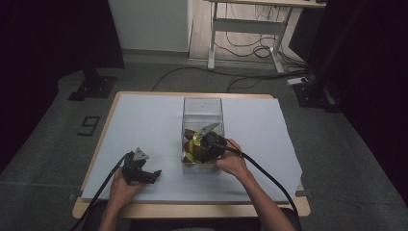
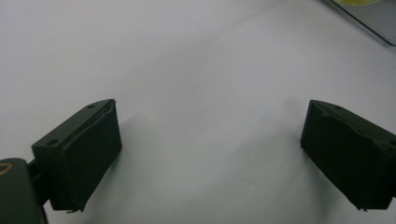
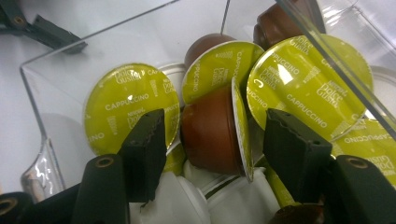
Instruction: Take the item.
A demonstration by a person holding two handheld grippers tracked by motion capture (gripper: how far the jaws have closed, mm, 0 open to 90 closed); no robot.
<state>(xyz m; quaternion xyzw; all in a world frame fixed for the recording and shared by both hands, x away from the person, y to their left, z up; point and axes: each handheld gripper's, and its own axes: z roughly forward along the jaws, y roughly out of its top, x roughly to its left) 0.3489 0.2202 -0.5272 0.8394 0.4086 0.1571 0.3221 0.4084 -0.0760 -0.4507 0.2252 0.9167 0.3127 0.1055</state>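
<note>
While lowered into the clear box point(image 1: 202, 115), right gripper point(image 3: 215, 140) set with jaws apart, one either side of a brown capsule point(image 3: 210, 130) lying on its side; gaps visible between that capsule and both jaws, so nothing clamped. Green "Cappuccino" lid of the capsule turned edge-on toward the right-hand jaw. Counted around the jaws in the right gripper view: five green lids point(image 3: 130, 105) in all, namely one behind the left-hand jaw, one just beyond the straddled capsule, one large one behind the right-hand jaw, one partly seen at the far right edge, and the edge-on one; three brown bodies, the straddled one plus two farther back; at least two white capsules point(image 3: 243, 200) directly beneath the jaws. Exact total hidden by overlap and the box wall. From the high view, right gripper point(image 1: 210, 142) seen inside the near end of the box, held by the right hand point(image 1: 232, 162).

Left gripper point(image 2: 210, 154) spread wide over the bare white sheet point(image 2: 196, 60), nothing between its jaws; box corner at the upper right of the left gripper view. From above, left gripper point(image 1: 153, 176) resting on the sheet, well apart from the box, to its left.
</note>
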